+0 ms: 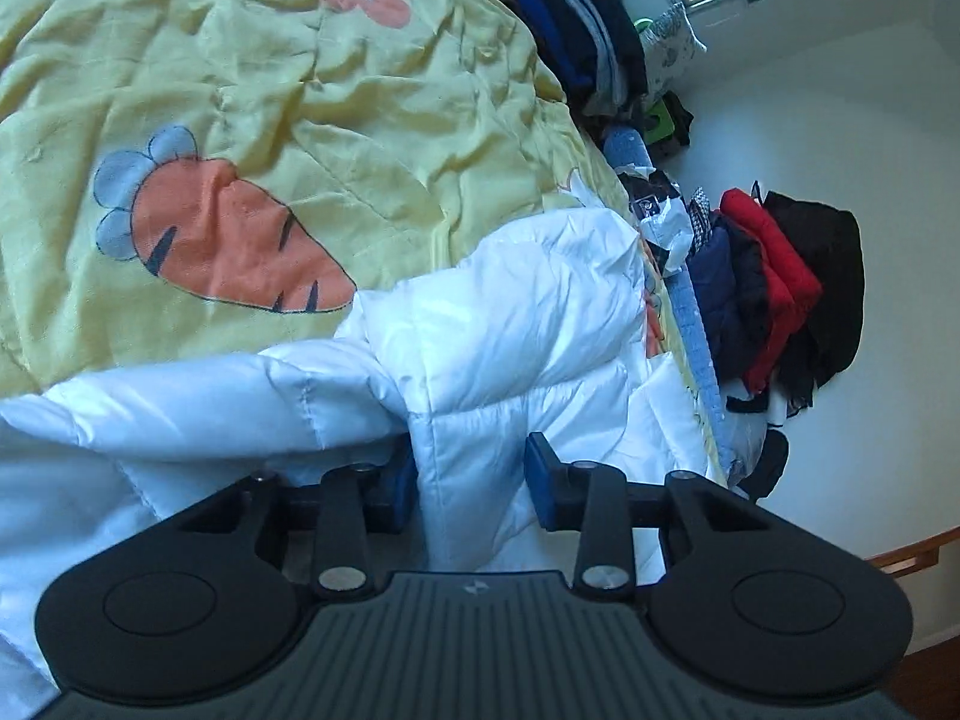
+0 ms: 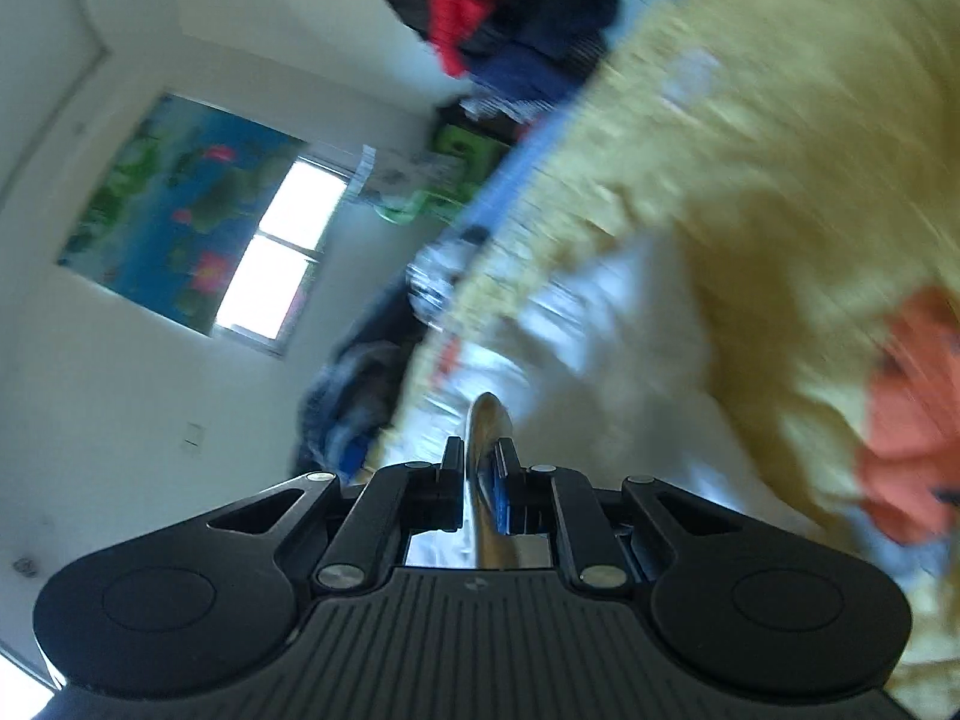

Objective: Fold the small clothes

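Note:
A white puffy jacket (image 1: 516,312) lies crumpled on a yellow quilt with carrot prints (image 1: 288,90). My left gripper (image 1: 471,480) is open, its blue-padded fingers on either side of a fold of the jacket near the bottom of the left wrist view. In the blurred right wrist view, my right gripper (image 2: 483,456) is shut on a thin shiny edge of fabric, apparently part of the white jacket (image 2: 600,360), which stretches away over the quilt (image 2: 750,150).
A pile of dark, blue and grey clothes (image 1: 570,6) lies at the quilt's far end. Red, navy and black garments (image 1: 774,282) are heaped against the white wall beside the bed; they also show in the right wrist view (image 2: 504,18). A window (image 2: 282,252) and a painting are on the wall.

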`<control>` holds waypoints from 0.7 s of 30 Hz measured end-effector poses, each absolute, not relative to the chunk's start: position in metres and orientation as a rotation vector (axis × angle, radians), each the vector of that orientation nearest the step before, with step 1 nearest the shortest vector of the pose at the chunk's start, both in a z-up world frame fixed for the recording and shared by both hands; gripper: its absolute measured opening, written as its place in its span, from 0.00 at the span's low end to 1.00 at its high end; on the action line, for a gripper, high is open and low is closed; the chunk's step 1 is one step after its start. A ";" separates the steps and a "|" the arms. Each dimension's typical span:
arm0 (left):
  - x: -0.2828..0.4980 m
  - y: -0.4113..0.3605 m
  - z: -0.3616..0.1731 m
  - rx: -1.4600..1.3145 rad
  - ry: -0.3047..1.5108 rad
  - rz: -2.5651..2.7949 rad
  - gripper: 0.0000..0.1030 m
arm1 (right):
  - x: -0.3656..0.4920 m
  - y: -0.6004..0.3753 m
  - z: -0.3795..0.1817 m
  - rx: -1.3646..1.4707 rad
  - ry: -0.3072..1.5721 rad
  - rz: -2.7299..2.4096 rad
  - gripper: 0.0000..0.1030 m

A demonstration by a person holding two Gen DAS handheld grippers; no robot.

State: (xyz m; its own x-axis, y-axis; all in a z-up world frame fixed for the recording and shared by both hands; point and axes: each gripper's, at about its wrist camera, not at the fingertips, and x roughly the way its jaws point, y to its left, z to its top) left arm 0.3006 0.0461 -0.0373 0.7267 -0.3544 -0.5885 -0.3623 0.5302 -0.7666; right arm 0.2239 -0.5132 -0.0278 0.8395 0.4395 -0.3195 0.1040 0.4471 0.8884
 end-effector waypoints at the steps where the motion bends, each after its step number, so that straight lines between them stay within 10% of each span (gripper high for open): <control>1: 0.302 0.047 -0.040 -1.050 0.803 0.000 0.34 | 0.222 -0.515 -0.034 1.113 0.553 0.187 0.18; 3: 0.304 0.048 -0.040 -1.065 0.812 0.002 0.35 | 0.221 -0.519 -0.041 1.134 0.538 0.155 0.25; 6: 0.305 0.047 -0.041 -1.044 0.820 -0.009 0.35 | 0.222 -0.519 -0.044 1.136 0.551 0.141 0.68; 9: 0.305 0.045 -0.039 -1.042 0.824 -0.014 0.39 | 0.227 -0.513 -0.039 1.067 0.601 0.152 0.69; 14: 0.310 0.042 -0.038 -1.037 0.828 -0.007 0.44 | 0.238 -0.488 -0.035 0.932 0.719 0.221 0.59; 16: 0.312 0.039 -0.036 -1.021 0.829 -0.006 0.46 | 0.243 -0.477 -0.036 0.848 0.768 0.214 0.13; 21: 0.308 0.032 -0.028 -0.966 0.808 -0.018 0.56 | 0.231 -0.461 -0.019 0.730 0.701 0.238 0.12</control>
